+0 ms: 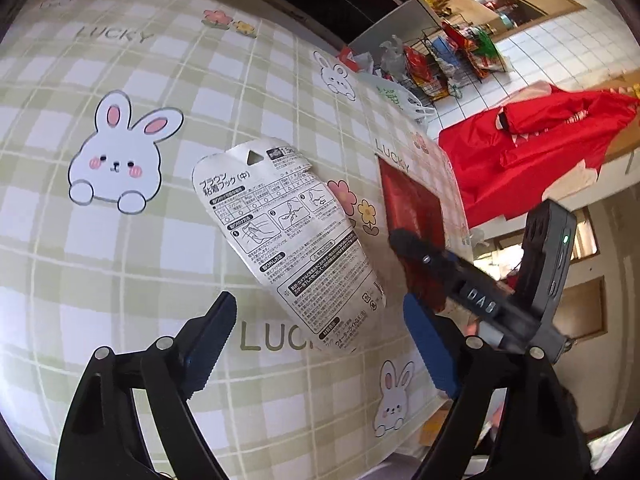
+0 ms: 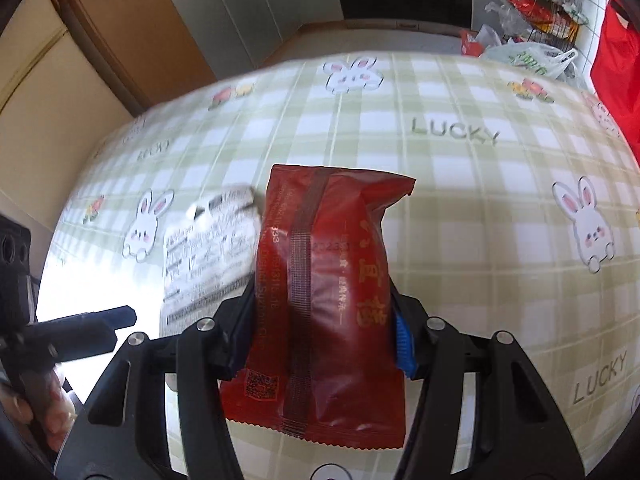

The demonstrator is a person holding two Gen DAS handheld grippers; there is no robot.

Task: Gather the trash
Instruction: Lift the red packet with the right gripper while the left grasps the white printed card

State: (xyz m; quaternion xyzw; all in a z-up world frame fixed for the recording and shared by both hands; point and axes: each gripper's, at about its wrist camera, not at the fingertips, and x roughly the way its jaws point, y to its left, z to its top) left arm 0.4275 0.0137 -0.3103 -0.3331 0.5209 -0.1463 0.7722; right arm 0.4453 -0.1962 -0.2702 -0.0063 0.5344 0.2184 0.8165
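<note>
A white printed backing card (image 1: 288, 240) lies flat on the green checked rabbit tablecloth (image 1: 120, 260). My left gripper (image 1: 320, 304) hangs just above it, open, with the card's near end between the blue pads and nothing pressed. My right gripper (image 2: 320, 308) is shut on a dark red snack packet (image 2: 332, 280), held upright above the table. In the left wrist view that red packet (image 1: 412, 204) hangs to the right of the card. The right wrist view shows the card (image 2: 208, 248) blurred at the left, partly hidden by the packet.
Beyond the table's far edge stand a wire rack of snack packs (image 1: 452, 60) and plastic bags (image 1: 396, 96). A red cloth (image 1: 540, 152) lies off the right side. A person's hand (image 2: 52, 408) holds the left gripper at the table's left edge.
</note>
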